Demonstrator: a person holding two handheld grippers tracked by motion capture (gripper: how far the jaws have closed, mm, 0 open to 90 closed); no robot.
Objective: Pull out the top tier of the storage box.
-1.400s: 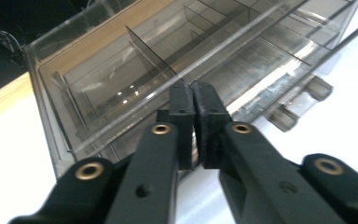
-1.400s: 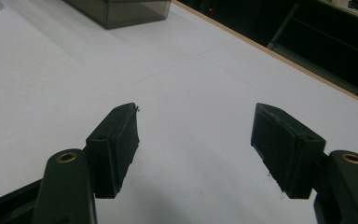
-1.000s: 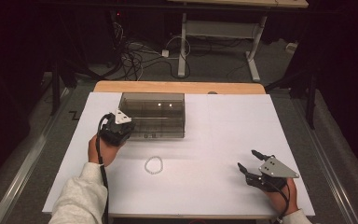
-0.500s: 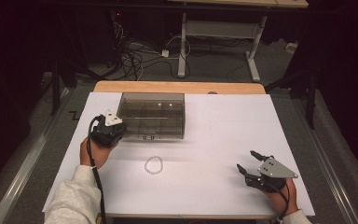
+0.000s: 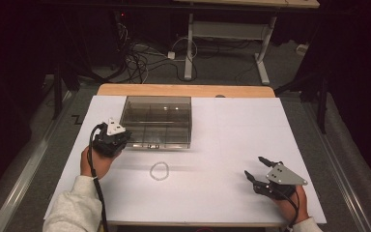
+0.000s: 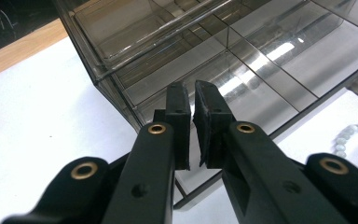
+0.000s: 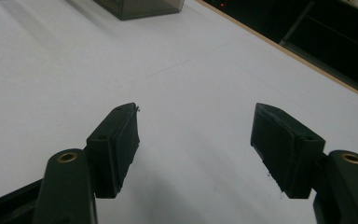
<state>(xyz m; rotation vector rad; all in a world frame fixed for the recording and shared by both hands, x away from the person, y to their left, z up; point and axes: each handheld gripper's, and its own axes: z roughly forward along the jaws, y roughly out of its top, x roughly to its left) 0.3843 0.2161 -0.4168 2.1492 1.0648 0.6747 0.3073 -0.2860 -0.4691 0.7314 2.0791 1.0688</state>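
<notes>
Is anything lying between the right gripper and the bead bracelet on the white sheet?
Nothing visible does. In the high view, bare white sheet runs from the right gripper, jaws open, to the bead bracelet. The smoky clear box sits farther back, off that line, with the left gripper shut at its near left corner.

1. The box (image 5: 157,122) is looking like smoky clear plastic, glossy and reflecting light.
2. The bracelet (image 5: 159,171) is showing pale, smooth beads.
3. The table (image 5: 232,145) is wearing matt white paper over a wood edge.
4. The left gripper (image 6: 192,100) is showing matt black plastic, brass rivets and rough rubbery pads.
</notes>
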